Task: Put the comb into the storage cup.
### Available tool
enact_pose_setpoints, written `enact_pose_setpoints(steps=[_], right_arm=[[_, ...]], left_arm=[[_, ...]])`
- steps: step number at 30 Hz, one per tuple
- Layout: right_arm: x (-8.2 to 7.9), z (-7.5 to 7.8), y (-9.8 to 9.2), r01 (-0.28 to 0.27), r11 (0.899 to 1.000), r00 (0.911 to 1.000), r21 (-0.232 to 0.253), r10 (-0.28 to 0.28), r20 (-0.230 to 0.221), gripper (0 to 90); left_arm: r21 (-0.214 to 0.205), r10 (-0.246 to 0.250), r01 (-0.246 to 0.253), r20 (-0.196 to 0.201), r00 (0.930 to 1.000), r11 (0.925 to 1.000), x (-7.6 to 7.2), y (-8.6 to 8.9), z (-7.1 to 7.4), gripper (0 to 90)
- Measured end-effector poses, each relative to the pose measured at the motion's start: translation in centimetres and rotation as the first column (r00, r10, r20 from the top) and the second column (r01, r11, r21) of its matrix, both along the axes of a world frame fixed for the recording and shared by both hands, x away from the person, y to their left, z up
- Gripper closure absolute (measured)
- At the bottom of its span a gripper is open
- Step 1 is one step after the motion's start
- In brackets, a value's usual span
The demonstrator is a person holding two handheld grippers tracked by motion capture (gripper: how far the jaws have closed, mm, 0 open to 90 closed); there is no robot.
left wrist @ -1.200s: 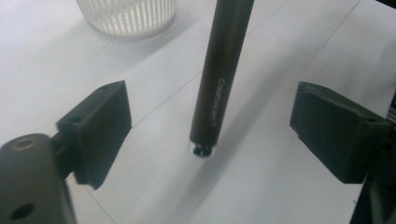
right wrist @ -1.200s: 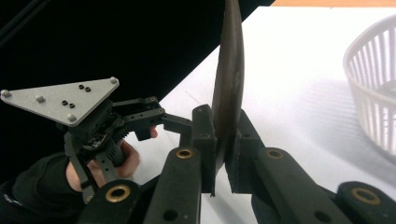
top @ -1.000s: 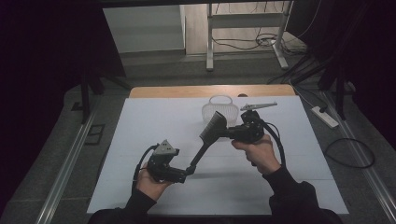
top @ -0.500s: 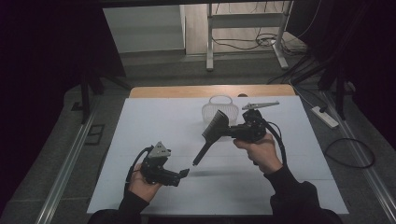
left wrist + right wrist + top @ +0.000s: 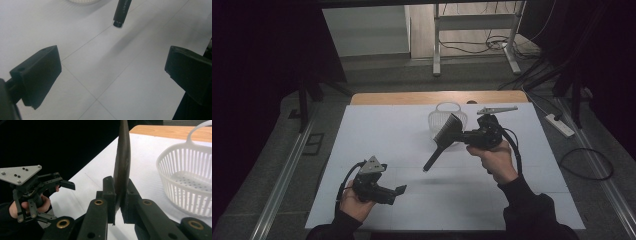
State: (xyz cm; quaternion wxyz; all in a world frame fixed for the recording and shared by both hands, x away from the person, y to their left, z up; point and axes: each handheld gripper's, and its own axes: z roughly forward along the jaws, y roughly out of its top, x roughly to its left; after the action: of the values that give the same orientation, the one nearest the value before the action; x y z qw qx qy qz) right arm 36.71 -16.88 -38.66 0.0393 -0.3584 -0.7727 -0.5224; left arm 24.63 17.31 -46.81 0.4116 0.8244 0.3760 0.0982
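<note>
My right gripper [image 5: 462, 135] is shut on the flat fan-shaped head of a black long-handled tool [image 5: 434, 156] and holds it above the white table sheet [image 5: 387, 130]. The handle slants down toward the near left. In the right gripper view the head [image 5: 123, 157] stands edge-on between the pressed jaws of the right gripper [image 5: 119, 202]. My left gripper [image 5: 398, 193] is low at the near left, apart from the handle; its jaws have just been opening, with nothing between them. The left gripper view has the left gripper [image 5: 112, 72] wide open and the handle end [image 5: 121, 12] farther off.
A white slotted plastic basket [image 5: 434, 119] with a hoop handle sits on the sheet just behind the tool's head, close to the right gripper [image 5: 185, 170]. A wooden table edge [image 5: 412, 97] runs along the back. A power strip [image 5: 560, 125] and cables lie on the floor at right.
The left gripper was at the tool's handle end; it has let go and drawn back toward the near left. The right gripper and tool have stayed almost still.
</note>
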Motion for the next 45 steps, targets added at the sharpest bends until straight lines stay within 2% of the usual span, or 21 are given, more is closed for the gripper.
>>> enact_pose_setpoints(steps=[5,8,10,19,29,45], right_arm=[[0.1,0.1,-0.3,0.013,1.0,0.9999,-0.004,-0.013,0.01,83.7],[0.2,0.1,-0.3,0.016,1.0,0.9998,-0.007,-0.016,0.011,83.7],[0.2,0.2,-0.4,0.016,1.0,0.9998,-0.008,-0.016,0.012,83.7],[0.2,0.7,-0.7,0.034,0.999,0.999,-0.004,-0.034,0.03,83.7],[0.6,0.9,-1.2,0.06,0.998,0.9976,0.0,-0.06,0.034,83.7],[1.9,1.5,-2.1,0.116,0.993,0.9929,0.029,-0.117,0.022,83.7]], left_arm=[[-0.016,0.009,-0.009,0.009,0.9999,0.9998,-0.5,0.9,0.0,1.1],[-0.046,0.006,-0.006,0.012,0.9999,0.9989,-0.8,1.5,-0.1,0.7],[-0.052,0.011,-0.01,0.018,0.9998,0.9986,-1.0,1.9,-0.1,0.6],[-0.045,0.046,-0.045,0.012,0.9989,0.9979,-2.2,3.5,-0.3,0.1],[-0.056,0.087,-0.087,0.009,0.9961,0.9947,-3.4,4.9,-0.5,0.0],[-0.033,0.126,-0.124,0.047,0.991,0.9917,-4.3,5.8,-0.5,0.0]])
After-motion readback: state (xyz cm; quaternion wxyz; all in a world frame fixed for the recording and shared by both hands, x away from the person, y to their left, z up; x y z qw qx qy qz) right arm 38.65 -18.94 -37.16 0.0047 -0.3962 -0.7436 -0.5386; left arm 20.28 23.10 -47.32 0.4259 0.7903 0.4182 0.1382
